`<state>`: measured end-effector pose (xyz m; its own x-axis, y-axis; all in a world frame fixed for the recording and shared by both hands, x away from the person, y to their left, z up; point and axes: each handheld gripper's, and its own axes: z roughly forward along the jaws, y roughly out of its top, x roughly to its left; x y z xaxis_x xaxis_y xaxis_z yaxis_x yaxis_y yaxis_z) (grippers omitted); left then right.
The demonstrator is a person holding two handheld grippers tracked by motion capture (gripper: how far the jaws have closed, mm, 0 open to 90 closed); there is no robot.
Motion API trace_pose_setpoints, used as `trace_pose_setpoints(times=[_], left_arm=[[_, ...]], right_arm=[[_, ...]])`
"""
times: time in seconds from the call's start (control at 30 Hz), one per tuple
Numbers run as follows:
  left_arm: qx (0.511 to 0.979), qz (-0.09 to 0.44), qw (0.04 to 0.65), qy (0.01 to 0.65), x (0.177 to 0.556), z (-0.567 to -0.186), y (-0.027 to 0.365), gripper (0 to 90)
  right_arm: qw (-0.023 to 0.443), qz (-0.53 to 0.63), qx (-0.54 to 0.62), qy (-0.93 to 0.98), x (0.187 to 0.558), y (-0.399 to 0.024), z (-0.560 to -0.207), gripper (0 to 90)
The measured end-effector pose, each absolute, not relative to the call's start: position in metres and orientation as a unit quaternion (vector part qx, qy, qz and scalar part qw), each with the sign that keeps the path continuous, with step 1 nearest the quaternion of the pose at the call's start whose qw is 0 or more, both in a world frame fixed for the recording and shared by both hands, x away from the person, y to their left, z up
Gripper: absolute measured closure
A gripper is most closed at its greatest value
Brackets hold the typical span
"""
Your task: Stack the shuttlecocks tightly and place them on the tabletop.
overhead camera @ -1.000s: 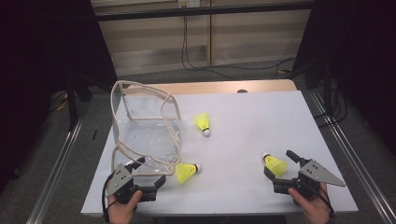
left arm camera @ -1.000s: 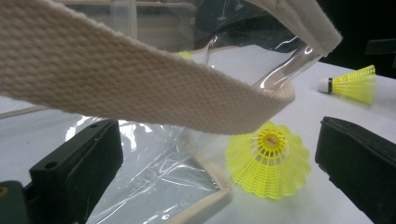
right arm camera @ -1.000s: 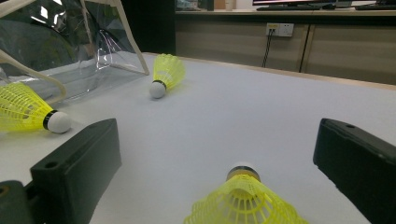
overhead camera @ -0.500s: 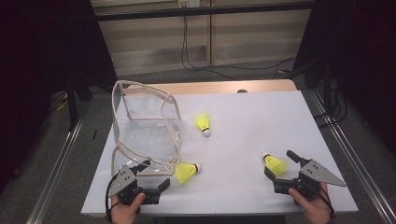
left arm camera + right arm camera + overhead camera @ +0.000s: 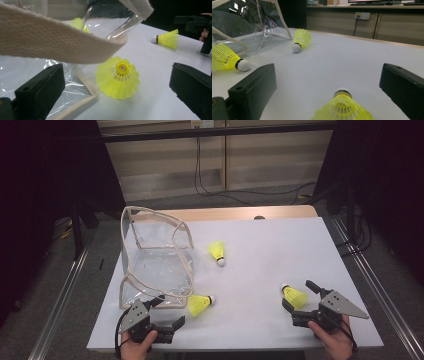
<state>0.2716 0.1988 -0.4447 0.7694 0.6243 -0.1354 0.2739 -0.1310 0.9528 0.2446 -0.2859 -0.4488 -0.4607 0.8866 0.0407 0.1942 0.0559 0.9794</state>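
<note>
Clearly nothing is bagged yet: three shuttlecocks point(image 5: 200, 304) lie on the table point(image 5: 265, 245), the clear bag point(image 5: 156, 255) at left empty; both my grippers point(image 5: 298, 303) gape, released.

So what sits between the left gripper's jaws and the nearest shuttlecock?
Bare white table: in the left gripper view the open left gripper frames the shuttlecock, the bag's strap hanging above.

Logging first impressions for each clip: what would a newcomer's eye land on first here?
Three bright yellow shuttlecocks on the white table: one mid-table, one beside the clear bag at the left, one between the open right tongs. The bag stands with its cream straps arched above it; the open left tongs sit close to the shuttlecock near its front corner.
</note>
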Motion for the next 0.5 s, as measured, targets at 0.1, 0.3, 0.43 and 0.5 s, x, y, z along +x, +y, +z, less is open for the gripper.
trace_pose_setpoints(times=[0.1, 0.3, 0.43, 0.5], left_arm=[[0.742, 0.146, 0.581, 0.302, 0.270, -0.444, 0.197, 0.3], [0.749, 0.138, 0.577, 0.294, 0.270, -0.444, 0.190, 0.3], [0.749, 0.133, 0.578, 0.297, 0.272, -0.444, 0.186, 0.1], [0.749, 0.131, 0.578, 0.296, 0.271, -0.444, 0.186, 0.1]], right_arm=[[0.314, 0.552, 0.411, 0.654, 0.244, -0.286, -0.448, 0.5], [0.312, 0.552, 0.410, 0.656, 0.244, -0.286, -0.448, 0.5], [0.313, 0.553, 0.411, 0.654, 0.244, -0.287, -0.448, 0.5], [0.313, 0.553, 0.411, 0.653, 0.244, -0.287, -0.448, 0.5]])
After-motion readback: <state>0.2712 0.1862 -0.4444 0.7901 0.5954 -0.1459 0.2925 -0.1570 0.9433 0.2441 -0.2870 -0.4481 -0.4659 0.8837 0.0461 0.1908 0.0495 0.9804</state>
